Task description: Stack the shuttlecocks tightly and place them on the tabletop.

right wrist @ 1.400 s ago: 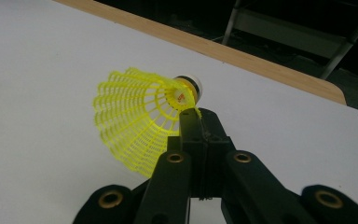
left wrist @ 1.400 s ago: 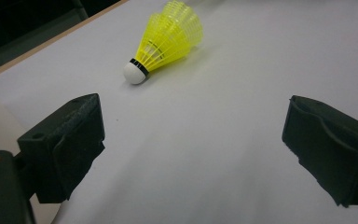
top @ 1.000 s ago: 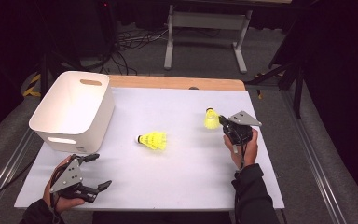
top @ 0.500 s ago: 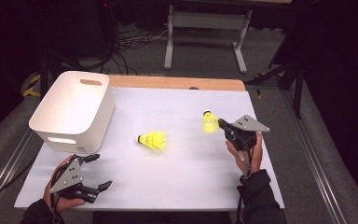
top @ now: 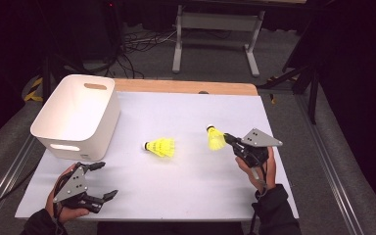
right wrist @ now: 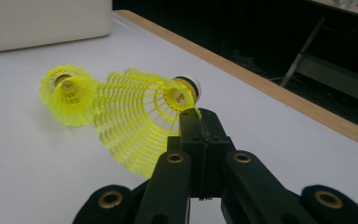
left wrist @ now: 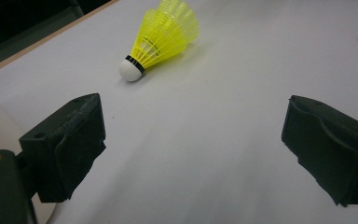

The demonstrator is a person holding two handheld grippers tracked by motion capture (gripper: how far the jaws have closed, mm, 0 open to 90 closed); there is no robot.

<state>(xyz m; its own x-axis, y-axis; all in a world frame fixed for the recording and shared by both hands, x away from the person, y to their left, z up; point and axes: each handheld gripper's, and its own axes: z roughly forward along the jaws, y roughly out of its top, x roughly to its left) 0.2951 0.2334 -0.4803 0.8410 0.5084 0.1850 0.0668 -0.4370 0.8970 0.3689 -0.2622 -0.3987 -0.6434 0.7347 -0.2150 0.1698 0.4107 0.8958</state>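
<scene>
yellow shuttlecocks: two. one (top: 160, 147) lying on table, one (top: 216, 138) clamped in right gripper (top: 231, 141). left gripper (top: 104, 181) apart. one white bin (top: 78, 116), seemingly empty.

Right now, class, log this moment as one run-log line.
right gripper: shut on yellow plastic shuttlecock by skirt rim, lifted | left gripper: open, empty | second yellow shuttlecock: lying on table | white plastic bin: empty

Held shuttlecock (right wrist: 135, 116) yellow plastic mesh skirt, glossy white cap; right gripper (right wrist: 196, 122) matt black plastic, brass-looking rivets; table (top: 186, 191) matt white top, wood edge; bin (top: 78, 115) smooth white plastic.
</scene>
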